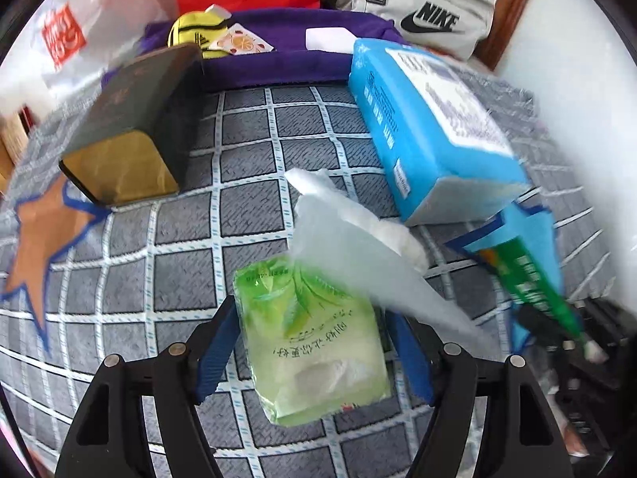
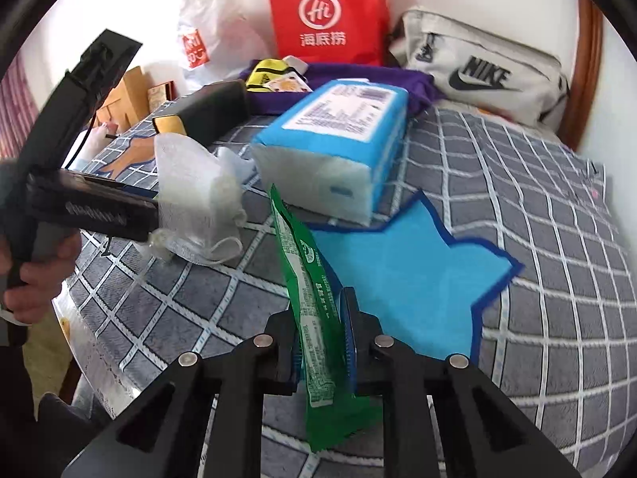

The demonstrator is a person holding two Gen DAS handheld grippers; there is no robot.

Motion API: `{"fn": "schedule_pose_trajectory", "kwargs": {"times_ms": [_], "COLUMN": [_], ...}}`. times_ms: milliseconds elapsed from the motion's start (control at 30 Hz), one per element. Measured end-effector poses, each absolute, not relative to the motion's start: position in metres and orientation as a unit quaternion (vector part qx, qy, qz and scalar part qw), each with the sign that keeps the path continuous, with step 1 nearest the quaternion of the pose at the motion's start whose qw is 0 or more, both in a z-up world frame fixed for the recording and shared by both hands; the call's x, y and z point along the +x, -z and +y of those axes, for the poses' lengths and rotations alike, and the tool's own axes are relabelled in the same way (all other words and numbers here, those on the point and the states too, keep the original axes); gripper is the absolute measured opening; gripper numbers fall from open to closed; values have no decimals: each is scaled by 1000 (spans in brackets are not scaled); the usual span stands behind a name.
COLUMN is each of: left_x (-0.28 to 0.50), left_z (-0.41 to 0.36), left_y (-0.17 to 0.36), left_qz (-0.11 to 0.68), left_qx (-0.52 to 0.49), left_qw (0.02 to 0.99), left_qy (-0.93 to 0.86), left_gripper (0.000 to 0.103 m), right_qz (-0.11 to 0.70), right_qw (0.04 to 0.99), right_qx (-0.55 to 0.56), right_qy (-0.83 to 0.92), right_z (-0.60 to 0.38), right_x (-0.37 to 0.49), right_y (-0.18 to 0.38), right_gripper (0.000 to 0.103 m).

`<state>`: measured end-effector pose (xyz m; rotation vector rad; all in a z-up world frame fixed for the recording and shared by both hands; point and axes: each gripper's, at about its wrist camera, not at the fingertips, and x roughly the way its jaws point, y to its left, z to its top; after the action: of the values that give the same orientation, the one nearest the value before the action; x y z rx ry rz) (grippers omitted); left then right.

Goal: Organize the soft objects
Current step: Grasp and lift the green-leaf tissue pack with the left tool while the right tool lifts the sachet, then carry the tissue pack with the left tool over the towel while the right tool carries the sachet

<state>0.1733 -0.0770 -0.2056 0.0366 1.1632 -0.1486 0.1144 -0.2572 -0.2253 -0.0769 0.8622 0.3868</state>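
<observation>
My left gripper (image 1: 314, 342) is shut on a light green tissue pack (image 1: 314, 346), which it holds above the grey checked bedspread (image 1: 247, 207); a clear plastic bag with white face masks (image 1: 358, 247) lies over the pack's far end. In the right wrist view the left gripper sits at the left, with the mask bag (image 2: 195, 195) at its tip. My right gripper (image 2: 322, 342) is shut on a flat green packet (image 2: 306, 298), held on edge above a blue star patch (image 2: 414, 283). A large blue tissue pack (image 1: 430, 127) (image 2: 338, 147) lies on the bed beyond both.
A dark box with a gold end (image 1: 131, 127) lies at the left. A purple cloth (image 1: 286, 55), a yellow ball (image 1: 195, 34), a red bag (image 2: 326, 12), a white plastic bag (image 2: 211, 16) and a grey Nike pouch (image 2: 477, 63) line the far edge.
</observation>
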Motion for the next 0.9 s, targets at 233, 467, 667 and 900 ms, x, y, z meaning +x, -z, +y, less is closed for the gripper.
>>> {"fn": "schedule_pose_trajectory", "kwargs": {"times_ms": [233,467,667,900], "left_x": [162,148,138,141], "left_z": [-48,6,32,48], "left_y": [200,196,187,167], "left_qz": [542,544,534,521], "left_qx": [9,-58,-86,-107], "left_qw": [840,837,841,847], "left_qy": [30,20,6,-3], "left_gripper": [53,51,51,51], "right_qz": [422,419,416,407], "right_qw": [888,892,894,897], "right_qx": [-22,-2,2,8], "right_qy": [-182,-170,-169,-171], "right_z": [-260,-264,-259,-253], "right_x": [113,108,103,104], "right_y": [227,214,195,168], "right_gripper": [16,13,12,12]}}
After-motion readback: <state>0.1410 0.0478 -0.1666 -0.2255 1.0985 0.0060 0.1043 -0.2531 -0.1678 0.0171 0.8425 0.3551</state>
